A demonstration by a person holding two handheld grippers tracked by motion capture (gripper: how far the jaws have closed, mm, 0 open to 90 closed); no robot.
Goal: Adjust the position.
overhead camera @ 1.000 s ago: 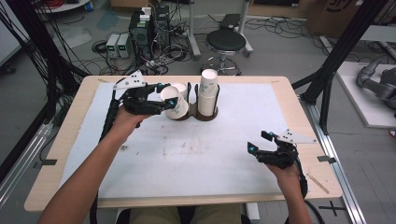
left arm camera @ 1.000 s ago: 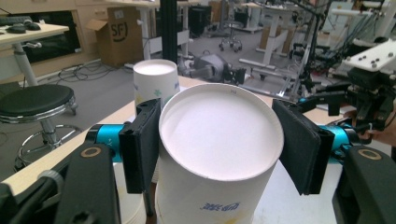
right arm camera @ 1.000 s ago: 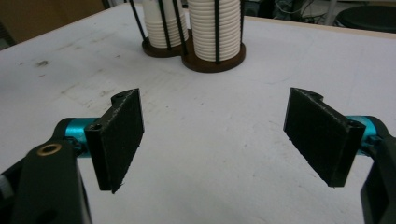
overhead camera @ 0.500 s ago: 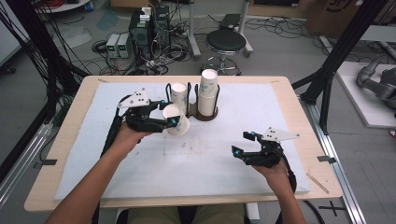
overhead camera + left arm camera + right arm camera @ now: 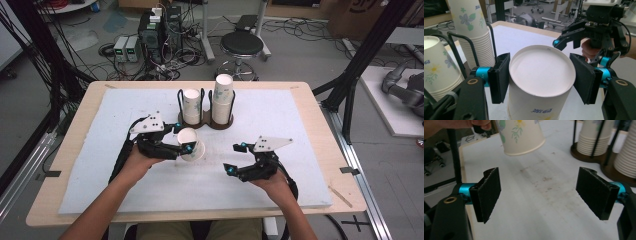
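On the white-padded table [image 5: 280,125], seen from above:

Change, held cup: carried nearer the person than half a second ago, now well clear of the wooden holder [image 5: 206,121] and over bare pad.
Change, left gripper [image 5: 186,146]: drawn back from the holder toward the table's middle.
Change, right gripper [image 5: 235,161]: shifted slightly leftward, closer to the cup than before.
Left gripper state: clamped on one paper cup [image 5: 192,144], a pad on each side of its wall (left gripper view: cup [image 5: 541,82] between the black pads [image 5: 499,77], flat white base facing the camera).
Cup position: held in the air, tilted, just in front of the holder and left of the right gripper; flower print on its side in the right gripper view [image 5: 520,136].
Right gripper state: jaws wide apart, nothing between them, only stained pad beneath (right gripper view, pads [image 5: 488,192]).
Count, grippers: two, one per hand.
Count, loose cups: one.
Count, cup stacks: two, standing side by side in the holder: shorter stack [image 5: 191,106] at left, taller stack [image 5: 223,99] at right.
Count, holders: one, dark round base with black wire uprights.
Beyond the table: a round stool [image 5: 242,44] and cabled equipment on the floor.
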